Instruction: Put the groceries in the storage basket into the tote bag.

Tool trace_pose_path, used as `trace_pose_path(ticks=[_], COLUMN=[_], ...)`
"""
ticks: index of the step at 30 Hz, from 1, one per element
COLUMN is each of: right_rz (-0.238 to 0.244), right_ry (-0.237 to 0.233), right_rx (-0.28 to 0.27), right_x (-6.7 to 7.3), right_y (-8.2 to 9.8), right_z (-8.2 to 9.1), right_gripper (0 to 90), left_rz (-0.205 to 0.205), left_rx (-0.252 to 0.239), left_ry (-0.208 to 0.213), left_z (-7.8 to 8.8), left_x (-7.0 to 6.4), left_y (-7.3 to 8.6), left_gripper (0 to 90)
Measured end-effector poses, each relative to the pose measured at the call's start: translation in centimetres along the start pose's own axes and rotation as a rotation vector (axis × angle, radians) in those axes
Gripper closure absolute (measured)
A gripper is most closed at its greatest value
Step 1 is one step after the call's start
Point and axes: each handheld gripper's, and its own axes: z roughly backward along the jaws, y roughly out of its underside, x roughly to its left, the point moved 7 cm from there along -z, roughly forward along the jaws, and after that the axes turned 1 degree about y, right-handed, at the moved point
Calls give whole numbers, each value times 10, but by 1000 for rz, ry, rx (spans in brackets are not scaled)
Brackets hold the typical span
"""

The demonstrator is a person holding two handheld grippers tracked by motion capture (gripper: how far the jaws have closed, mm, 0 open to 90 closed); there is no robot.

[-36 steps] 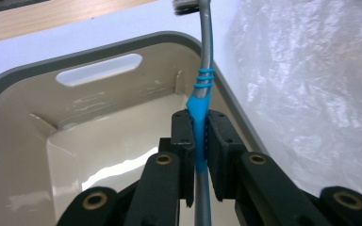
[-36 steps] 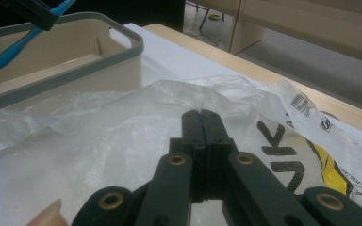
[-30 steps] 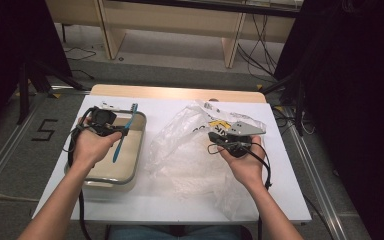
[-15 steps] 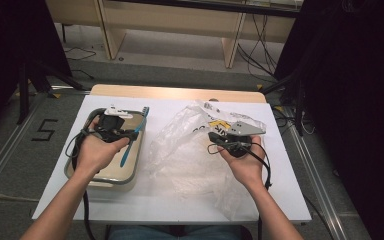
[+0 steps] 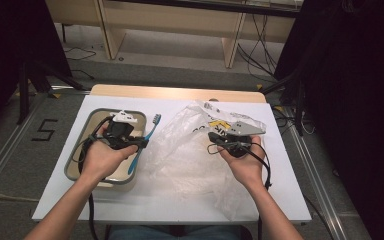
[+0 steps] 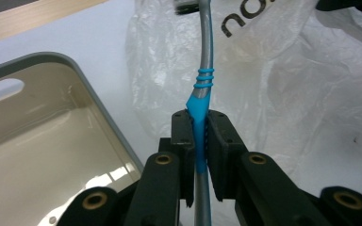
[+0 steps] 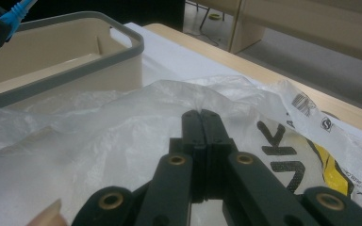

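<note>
Overhead, we see a white counter with a beige tray rimmed in grey on its left and a crumpled clear plastic bag spread across its middle and right. The person's forearms enter from the bottom edge. The left hand-held gripper sits above the tray's right rim and clamps a toothbrush with a blue and silver handle; the brush head points away from the person, over the white surface between tray and bag. In the left gripper view we see the two black jaws pressed on the blue grip section of the handle, with the silver neck curving up in front of the bag. The right hand-held gripper rests at the bag's upper right part, its grey three-cornered plate on top. In the right gripper view its jaws stand fully together, pinching the thin plastic of the bag. Black printed letters show on the bag: "no" can be read in the left gripper view, and a large "K" beside a yellow patch in the right gripper view. Smaller printed marks near the bag's edge are too small to read. A dark "5" is marked on the floor left of the counter.
</note>
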Motion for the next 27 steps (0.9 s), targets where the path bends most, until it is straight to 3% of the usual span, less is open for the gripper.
trace_pose_path(ticks=[9,18,27], right_rz=[1,1,2], right_ry=[1,1,0], right_rx=[-1,-1,-1], right_x=[0,0,0], right_y=[0,0,0], right_z=[0,0,0], right_gripper=[900,900,900], left_rz=[-25,-54,-65], left_rx=[-7,-4,3], left_ry=[13,51,66], left_z=[-2,-1,-5], left_x=[-12,-30,-38], left_y=[-1,-2,-1], left_gripper=[815,815,815])
